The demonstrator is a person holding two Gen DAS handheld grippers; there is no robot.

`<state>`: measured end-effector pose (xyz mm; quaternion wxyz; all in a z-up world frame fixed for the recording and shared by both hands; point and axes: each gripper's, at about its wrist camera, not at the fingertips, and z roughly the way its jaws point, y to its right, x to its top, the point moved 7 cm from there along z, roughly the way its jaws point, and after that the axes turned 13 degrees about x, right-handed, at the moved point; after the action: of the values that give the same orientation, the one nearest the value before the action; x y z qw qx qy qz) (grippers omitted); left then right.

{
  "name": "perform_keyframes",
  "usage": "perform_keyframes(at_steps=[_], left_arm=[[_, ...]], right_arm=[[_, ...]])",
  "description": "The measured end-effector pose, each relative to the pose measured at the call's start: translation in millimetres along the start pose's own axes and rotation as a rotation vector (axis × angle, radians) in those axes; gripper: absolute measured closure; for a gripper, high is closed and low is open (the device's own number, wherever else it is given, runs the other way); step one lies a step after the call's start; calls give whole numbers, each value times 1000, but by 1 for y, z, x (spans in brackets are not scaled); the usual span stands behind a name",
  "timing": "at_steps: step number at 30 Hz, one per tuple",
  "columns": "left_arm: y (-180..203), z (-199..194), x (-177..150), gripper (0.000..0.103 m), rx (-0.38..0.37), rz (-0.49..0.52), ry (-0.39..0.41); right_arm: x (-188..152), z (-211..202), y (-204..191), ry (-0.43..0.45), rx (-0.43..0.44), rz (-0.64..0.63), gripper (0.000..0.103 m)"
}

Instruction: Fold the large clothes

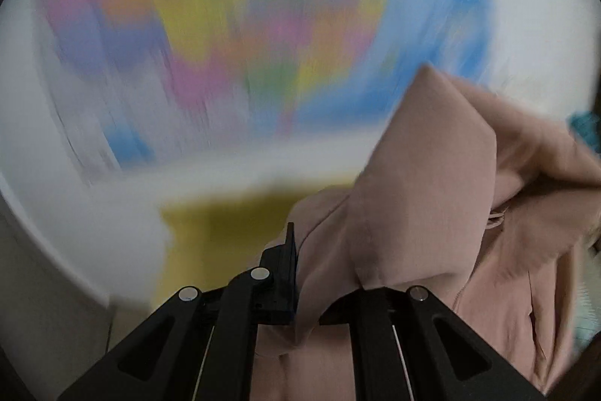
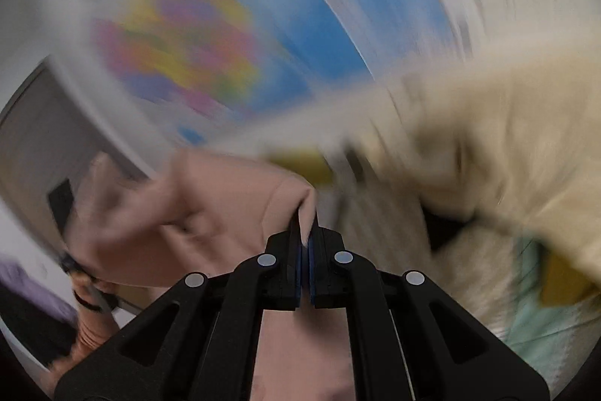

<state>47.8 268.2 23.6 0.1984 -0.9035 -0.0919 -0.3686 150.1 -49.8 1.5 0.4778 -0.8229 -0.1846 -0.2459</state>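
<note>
Your right gripper has its jaws pressed together on a fold of the pink garment; the cloth comes up out of the narrow slit between the blue pads and spreads away to the left of the claw, bunched and creased. More of the same pink cloth hangs below the claw, between its black arms.

Your left gripper is also clamped on the pink garment. Only one finger shows, at the left edge of the cloth; the other is buried under the fabric, which drapes over the right side of the claw and rises in a peak above it. A drawstring and a seam show on the cloth to the right of that peak.

Beyond the garment, in both views, stands a blurred, many-coloured wall picture with a blue field. To the right of the garment in the right wrist view lies a pale cream heap of cloth, badly smeared. Left of the garment there, part of a hand shows, blurred.
</note>
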Motion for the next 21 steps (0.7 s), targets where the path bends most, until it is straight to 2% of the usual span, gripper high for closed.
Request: perform_keyframes(at_steps=[2,3,5,7,8,9,11,12,14,16,20,21], left_arm=[[19,79,-28,98,12,5,-164],[28,108,-41,98,18,26,-217],[34,140,-54,98,21,19,-269],[36,149,-53,98,-14,24,-265],[34,148,-50,97,-18,31,-252],[33,147,-48,94,-27,38,-244],[29,144,-45,89,-47,47,-230],[28,144,-45,86,-51,55,-226],[27,146,-46,83,-52,62,-228],[29,151,-48,83,-69,62,-240],[25,160,-48,78,-90,59,-259],[27,159,-47,77,-98,59,-266]], right_arm=[[-9,37,42,-52,-48,92,100],[-15,56,59,-93,-81,107,100],[-16,70,75,-118,-170,91,99],[-14,71,71,-144,-230,27,89],[-13,69,64,-154,-252,-23,67],[-10,64,52,-162,-302,-108,40],[-3,55,26,-134,-396,-282,21],[-1,55,11,-129,-423,-371,17],[-2,68,0,-151,-435,-454,17],[-8,93,0,-213,-426,-486,17],[-26,133,22,-348,-520,-532,19],[-29,139,30,-366,-554,-541,32]])
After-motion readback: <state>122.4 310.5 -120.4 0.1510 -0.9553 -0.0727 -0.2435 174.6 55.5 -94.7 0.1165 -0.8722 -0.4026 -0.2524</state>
